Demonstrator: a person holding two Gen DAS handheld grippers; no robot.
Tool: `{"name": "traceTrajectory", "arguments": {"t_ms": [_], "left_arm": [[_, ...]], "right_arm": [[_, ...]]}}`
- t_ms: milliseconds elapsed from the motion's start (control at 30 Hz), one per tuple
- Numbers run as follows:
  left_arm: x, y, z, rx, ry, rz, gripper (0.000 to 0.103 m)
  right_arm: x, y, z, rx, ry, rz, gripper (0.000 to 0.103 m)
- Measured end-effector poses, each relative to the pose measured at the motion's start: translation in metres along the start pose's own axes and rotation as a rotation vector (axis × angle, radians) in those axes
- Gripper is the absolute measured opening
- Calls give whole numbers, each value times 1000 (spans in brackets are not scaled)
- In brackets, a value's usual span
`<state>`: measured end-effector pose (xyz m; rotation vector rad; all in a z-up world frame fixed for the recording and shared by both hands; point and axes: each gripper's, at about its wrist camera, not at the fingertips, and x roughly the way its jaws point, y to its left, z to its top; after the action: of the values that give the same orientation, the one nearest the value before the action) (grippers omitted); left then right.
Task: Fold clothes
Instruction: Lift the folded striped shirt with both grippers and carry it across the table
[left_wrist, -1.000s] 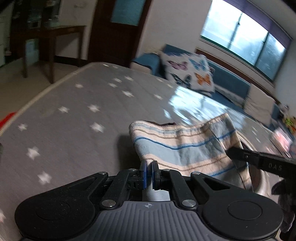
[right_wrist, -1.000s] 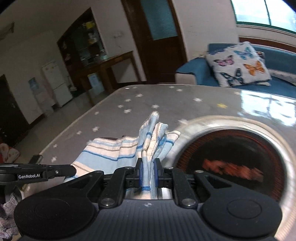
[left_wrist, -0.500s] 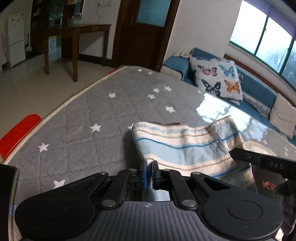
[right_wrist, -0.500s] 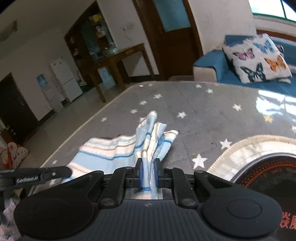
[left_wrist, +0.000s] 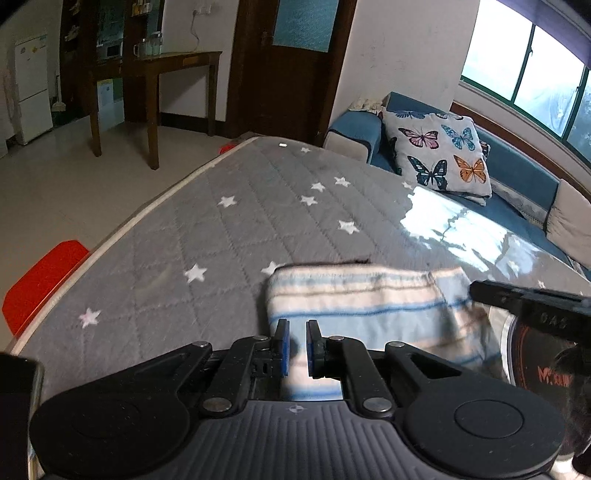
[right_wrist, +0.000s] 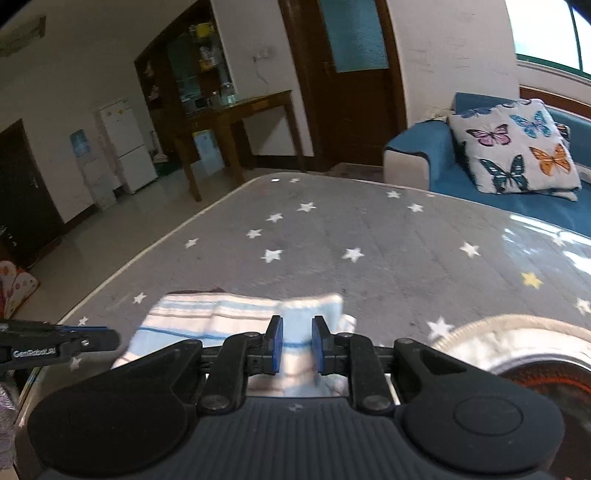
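Note:
A striped blue and cream cloth (left_wrist: 362, 306) lies folded flat on the grey star-patterned table cover (left_wrist: 221, 266). My left gripper (left_wrist: 295, 343) hovers over the cloth's near left edge. Its jaws are opening, a narrow gap shows between the blue pads, and they press on nothing. In the right wrist view the same cloth (right_wrist: 229, 317) lies under my right gripper (right_wrist: 297, 343), whose jaws are also opening, with no fabric pinched. The right gripper (left_wrist: 524, 299) shows at the right edge of the left wrist view. The left gripper (right_wrist: 59, 341) shows at the left edge of the right wrist view.
A round dark disc with a pale rim (right_wrist: 532, 365) is set in the table right of the cloth. A red object (left_wrist: 40, 280) stands beside the table's left edge. A blue sofa with a butterfly cushion (left_wrist: 439, 162) lies beyond the far side. A wooden side table (left_wrist: 177, 74) stands across the floor.
Both grippers held raised corners of the cloth before. Now their jaws have parted and the cloth has dropped flat in a folded shape. Both hands shifted across the table.

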<state>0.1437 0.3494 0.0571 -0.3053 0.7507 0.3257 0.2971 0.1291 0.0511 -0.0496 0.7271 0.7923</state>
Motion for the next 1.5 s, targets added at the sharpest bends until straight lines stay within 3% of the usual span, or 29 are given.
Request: {"name": "traceTrajectory", "arguments": {"t_ms": [467,800,1100,1500], "left_arm": [[50,-45,31,66,1,-110,10],[80,-54,29,69,37,-89,12],[79,-57,28,79,38,-76,12],[27,-54,1,112,32,-87,14]], "right_arm": [[36,-11,1,31,32,23,17],[44,-18,-4,38,36,38,15],[40,-21,-6,50,37,55,12],[-28,-1,-21,-42,48,64,13]]}}
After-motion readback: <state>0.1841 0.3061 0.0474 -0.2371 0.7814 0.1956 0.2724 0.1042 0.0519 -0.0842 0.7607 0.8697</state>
